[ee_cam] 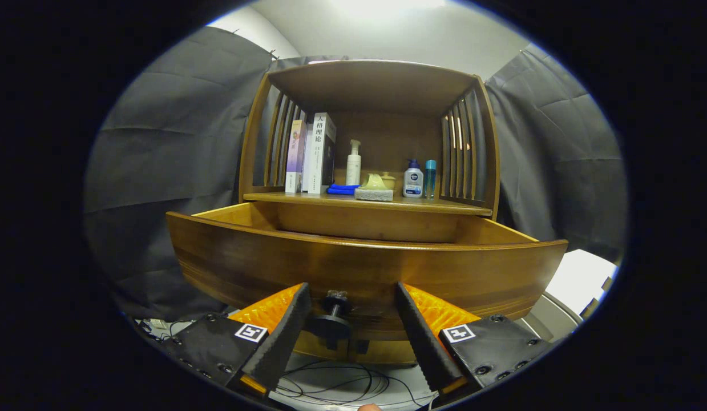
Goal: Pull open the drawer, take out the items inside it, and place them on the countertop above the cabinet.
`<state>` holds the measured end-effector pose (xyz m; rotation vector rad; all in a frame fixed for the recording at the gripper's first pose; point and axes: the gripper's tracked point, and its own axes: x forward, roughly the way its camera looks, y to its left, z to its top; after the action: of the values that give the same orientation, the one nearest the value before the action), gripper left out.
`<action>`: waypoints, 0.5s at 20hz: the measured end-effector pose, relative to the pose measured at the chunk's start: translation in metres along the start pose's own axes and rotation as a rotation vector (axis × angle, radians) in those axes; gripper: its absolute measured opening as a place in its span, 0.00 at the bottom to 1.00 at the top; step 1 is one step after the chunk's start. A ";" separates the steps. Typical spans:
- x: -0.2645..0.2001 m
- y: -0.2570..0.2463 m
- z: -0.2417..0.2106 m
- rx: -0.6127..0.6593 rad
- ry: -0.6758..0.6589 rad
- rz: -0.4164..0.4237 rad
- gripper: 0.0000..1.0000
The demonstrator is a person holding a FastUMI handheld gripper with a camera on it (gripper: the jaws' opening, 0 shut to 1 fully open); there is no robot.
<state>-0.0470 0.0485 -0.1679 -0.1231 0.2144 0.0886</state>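
Gripper view shows the wooden drawer [364, 268] pulled out of the cabinet [370, 85], its curved front panel just ahead of the fingers and spanning the scene from 9 o'clock to 3 o'clock. Its dark round knob [332, 319] sits low on the front panel, between the two fingers and nearer the left one. The gripper [353, 334] is released: its fingers [285, 337] stand spread to either side of the knob, neither pressing on it. The drawer's inside floor is hidden behind the front panel, so its contents cannot be told.

Beyond the drawer, toward 12 o'clock, the countertop [433, 205] carries a row of things under the cabinet's upper shelf. From left to right stand several upright books [310, 151], a white pump bottle [354, 164], a folded blue cloth [343, 189] lying flat, a sponge [374, 194] with a pale yellowish item on it, a small white-and-blue bottle [413, 180], and a slim teal bottle [430, 178]. Slatted wooden sides [459, 151] close the shelf at both ends.

At 6 o'clock, below the drawer, thin black cables [342, 388] lie looped on a pale surface.
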 end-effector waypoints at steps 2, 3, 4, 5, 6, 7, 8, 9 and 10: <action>0.007 -0.005 0.001 0.004 0.009 -0.017 0.96; 0.010 -0.007 0.001 0.008 0.017 -0.029 0.96; 0.011 -0.006 0.003 0.019 0.011 -0.032 0.96; 0.012 -0.005 0.004 0.015 0.011 -0.034 0.96; 0.014 -0.006 0.003 -0.003 0.010 -0.043 0.96; 0.016 -0.006 0.004 -0.014 0.009 -0.047 0.97; 0.018 -0.006 0.005 -0.012 0.008 -0.048 0.97; 0.021 -0.006 0.006 0.000 0.010 -0.048 0.98; 0.023 -0.005 0.007 0.013 0.014 -0.048 0.98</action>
<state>-0.0227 0.0458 -0.1658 -0.1159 0.2254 0.0388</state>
